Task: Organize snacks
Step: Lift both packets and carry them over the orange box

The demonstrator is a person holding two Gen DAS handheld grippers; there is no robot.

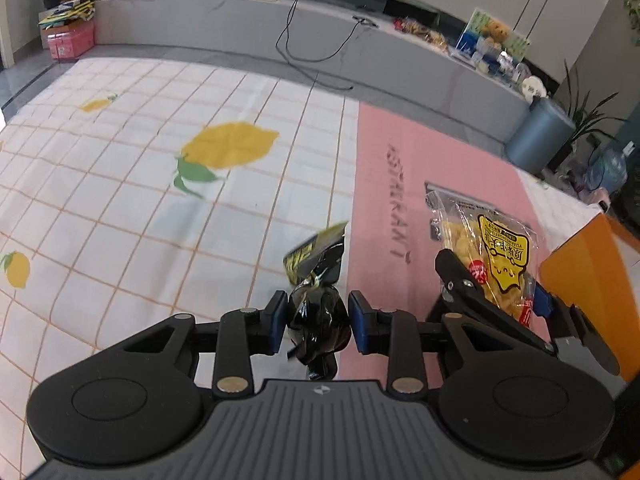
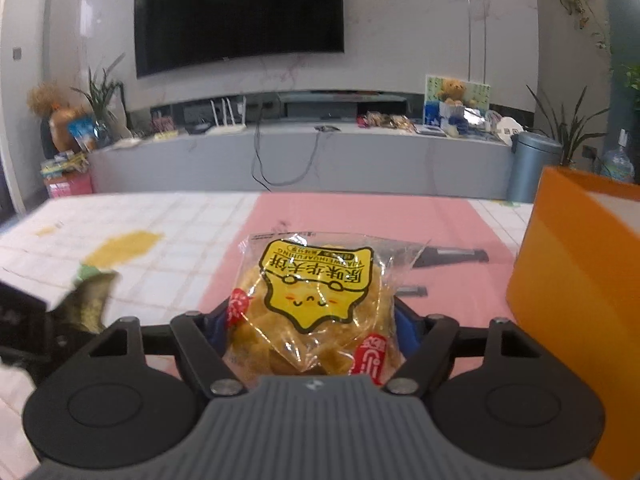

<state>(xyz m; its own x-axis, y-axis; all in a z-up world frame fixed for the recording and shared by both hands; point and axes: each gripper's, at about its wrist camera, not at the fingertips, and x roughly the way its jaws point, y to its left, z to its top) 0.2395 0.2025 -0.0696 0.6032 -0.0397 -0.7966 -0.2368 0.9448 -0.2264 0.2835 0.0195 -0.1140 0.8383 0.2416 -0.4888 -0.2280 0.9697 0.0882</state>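
My left gripper [image 1: 319,322] is shut on a small black snack packet [image 1: 318,312] with a yellow-printed top, held above the lemon-print tablecloth [image 1: 140,184]. To its right my right gripper [image 1: 500,296] grips a clear bag of yellow crackers [image 1: 496,260] with a yellow cartoon label. In the right wrist view that cracker bag [image 2: 316,304] fills the space between the blue pads of my right gripper [image 2: 316,332], lifted over the pink mat [image 2: 360,216]. The black packet's top [image 2: 90,300] shows at the left edge, blurred.
An orange box [image 2: 576,280] stands at the right, close to the cracker bag; its corner [image 1: 592,284] shows in the left wrist view. Beyond the table run a grey TV bench [image 2: 280,156], a blue-grey bin [image 2: 532,164] and plants.
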